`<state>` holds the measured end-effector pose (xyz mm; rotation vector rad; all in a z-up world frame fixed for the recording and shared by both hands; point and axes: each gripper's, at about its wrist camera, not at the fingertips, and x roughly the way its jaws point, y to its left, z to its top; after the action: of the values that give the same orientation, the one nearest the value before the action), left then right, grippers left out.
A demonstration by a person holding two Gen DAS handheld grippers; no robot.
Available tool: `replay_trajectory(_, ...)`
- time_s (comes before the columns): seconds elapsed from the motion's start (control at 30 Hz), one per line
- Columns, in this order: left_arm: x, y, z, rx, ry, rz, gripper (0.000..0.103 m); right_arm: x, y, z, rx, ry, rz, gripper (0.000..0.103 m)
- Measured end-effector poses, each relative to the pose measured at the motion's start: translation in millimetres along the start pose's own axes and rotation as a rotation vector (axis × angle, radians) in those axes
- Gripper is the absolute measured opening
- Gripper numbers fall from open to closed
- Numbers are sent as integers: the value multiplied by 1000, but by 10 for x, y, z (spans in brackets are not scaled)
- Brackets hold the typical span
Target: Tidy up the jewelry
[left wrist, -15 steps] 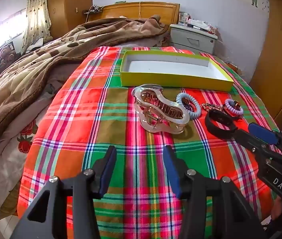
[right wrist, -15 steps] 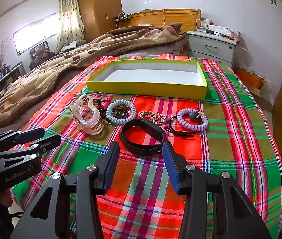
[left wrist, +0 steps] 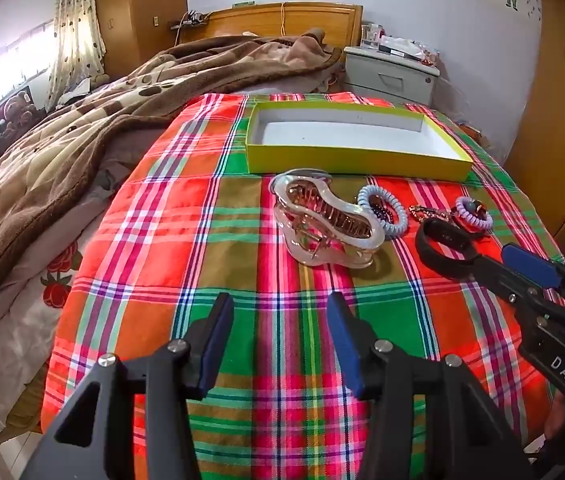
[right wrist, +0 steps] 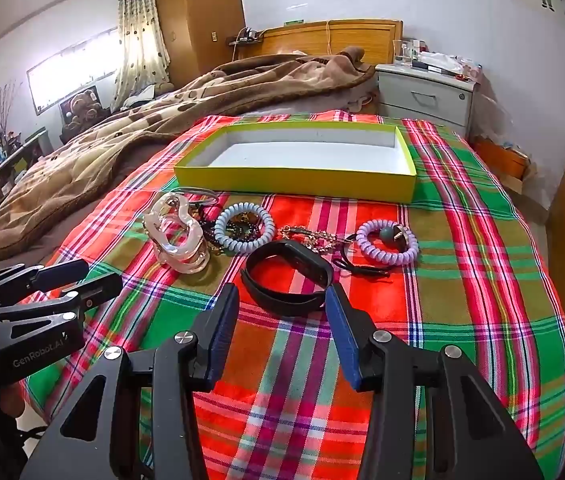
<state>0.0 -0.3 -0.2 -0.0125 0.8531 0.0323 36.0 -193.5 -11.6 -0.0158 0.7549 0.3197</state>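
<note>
Right now my right claw (right wrist: 282, 312) hangs wide and empty just short of the black band (right wrist: 288, 280) on the bed; my left claw (left wrist: 278, 320), equally spread, holds nothing. Next I must straddle the band, pinch, and carry it to the yellow box (right wrist: 294, 182).

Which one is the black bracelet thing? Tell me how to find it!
Find the yellow box on the plaid blanket. In front of it lies a row of jewelry, and the black band sits nearest the right gripper, whose jaws are open. It is the only plain, smooth black loop; its neighbours are coiled or chained.
</note>
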Motion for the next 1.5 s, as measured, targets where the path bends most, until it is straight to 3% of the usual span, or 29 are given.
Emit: replay_trajectory(1.5, -15, 7, -3, -4, 7, 1, 50, -14, 43, -14, -7, -8, 3, 47)
